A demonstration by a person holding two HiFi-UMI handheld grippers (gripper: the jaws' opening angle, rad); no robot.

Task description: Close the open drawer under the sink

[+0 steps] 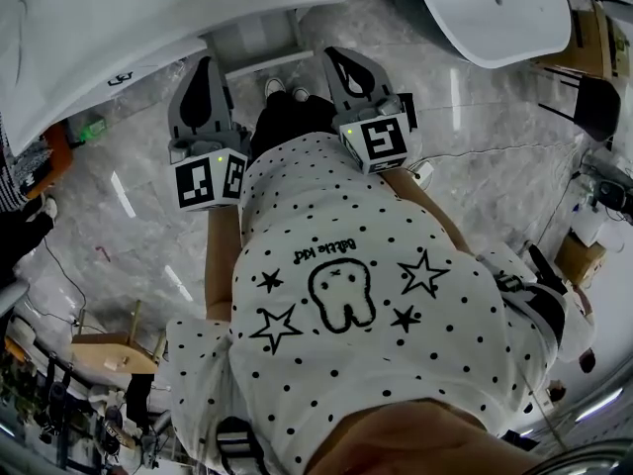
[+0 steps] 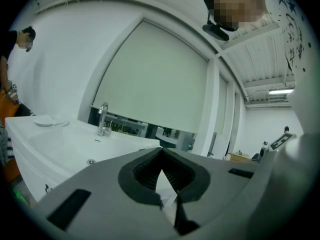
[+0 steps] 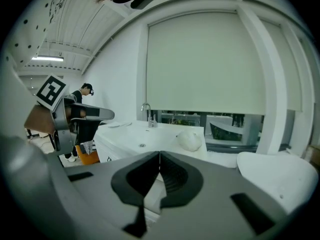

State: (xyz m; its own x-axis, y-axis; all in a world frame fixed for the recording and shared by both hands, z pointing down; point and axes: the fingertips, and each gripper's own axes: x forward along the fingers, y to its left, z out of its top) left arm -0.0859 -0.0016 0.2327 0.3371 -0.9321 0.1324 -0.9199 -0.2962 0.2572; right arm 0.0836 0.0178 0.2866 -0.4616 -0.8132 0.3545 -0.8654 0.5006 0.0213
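The white sink counter (image 1: 119, 28) fills the upper left of the head view, with its faucet (image 2: 102, 119) and drain (image 2: 91, 161) seen from the left gripper view. A white cabinet part (image 1: 255, 47) juts out below the counter edge; whether it is a drawer standing open I cannot tell. A dark handle (image 2: 47, 188) shows on the cabinet front. My left gripper (image 1: 206, 62) (image 2: 161, 151) is shut and empty, held just short of the cabinet. Beside it my right gripper (image 1: 332, 53) (image 3: 159, 155) is also shut with nothing in it. The left gripper (image 3: 102, 115) shows at left in the right gripper view.
A white tub (image 1: 495, 8) (image 3: 280, 176) stands to the right of the sink. A round white object (image 3: 190, 140) lies on the counter. Another person (image 3: 87, 91) stands at the far left. Cables, cardboard boxes (image 1: 584, 255) and a wooden stool (image 1: 99, 349) sit on the marble floor.
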